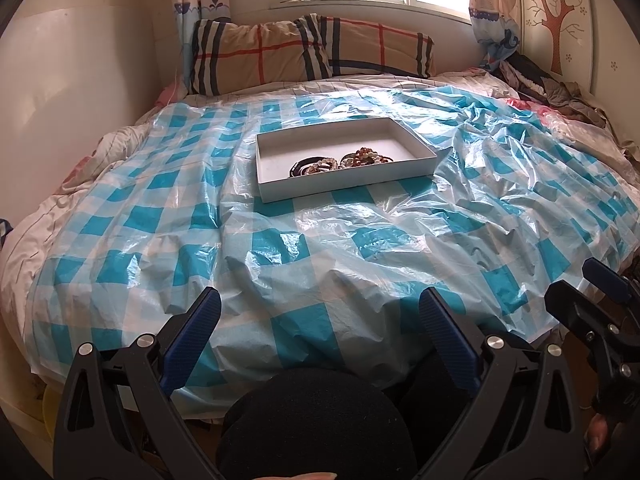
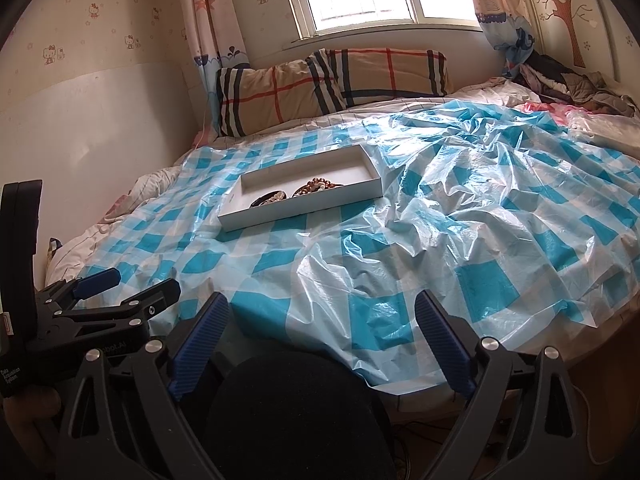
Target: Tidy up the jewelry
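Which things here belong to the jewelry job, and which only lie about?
Job: white tray; beaded bracelets; dark bangle; left gripper and right gripper, both open.
Lying about: plaid pillows; clothes pile; checked plastic sheet.

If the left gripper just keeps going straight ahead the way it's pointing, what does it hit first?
Probably the checkered plastic sheet on the bed. The open left gripper aims along it toward the white tray; depth is unclear.

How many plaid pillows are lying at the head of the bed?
2. The left pillow lies near the wall; the right pillow lies under the window, its left end partly hidden behind the first. More may be hidden.
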Tool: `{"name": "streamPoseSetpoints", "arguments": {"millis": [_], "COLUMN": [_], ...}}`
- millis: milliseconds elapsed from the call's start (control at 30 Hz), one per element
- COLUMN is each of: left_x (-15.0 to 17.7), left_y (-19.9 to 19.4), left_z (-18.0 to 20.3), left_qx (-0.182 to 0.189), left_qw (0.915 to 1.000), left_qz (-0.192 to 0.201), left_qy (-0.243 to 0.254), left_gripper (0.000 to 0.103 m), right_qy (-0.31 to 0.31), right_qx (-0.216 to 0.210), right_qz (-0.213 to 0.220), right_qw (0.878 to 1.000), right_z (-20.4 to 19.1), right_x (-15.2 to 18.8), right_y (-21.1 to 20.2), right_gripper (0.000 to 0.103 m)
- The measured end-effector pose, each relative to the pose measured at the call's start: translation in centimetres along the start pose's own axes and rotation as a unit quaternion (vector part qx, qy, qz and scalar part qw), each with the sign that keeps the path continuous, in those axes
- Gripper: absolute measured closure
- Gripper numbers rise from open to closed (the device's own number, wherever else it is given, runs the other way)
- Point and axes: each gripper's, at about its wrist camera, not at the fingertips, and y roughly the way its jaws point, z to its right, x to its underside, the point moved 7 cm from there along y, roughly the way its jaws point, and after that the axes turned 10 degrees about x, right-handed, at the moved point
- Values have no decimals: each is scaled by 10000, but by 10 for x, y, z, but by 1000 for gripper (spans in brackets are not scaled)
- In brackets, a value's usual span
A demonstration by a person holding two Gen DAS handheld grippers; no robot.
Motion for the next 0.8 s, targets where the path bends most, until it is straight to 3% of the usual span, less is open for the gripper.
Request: {"name": "streamPoseSetpoints", "arguments": {"millis": [800], "left_x": [5], "left_y": [0], "left_z": [-8], "left_qx": [31], "left_qw": [10000], "left_qz": [-14], "left_qy": [-42], "left_gripper": [8], "right_qy": [-3], "right_qx": [5], "right_qz": [4], "right_qw": [10000], "right_z": [-1], "right_x": [0], "right_y": [-1], "right_gripper": [12]}}
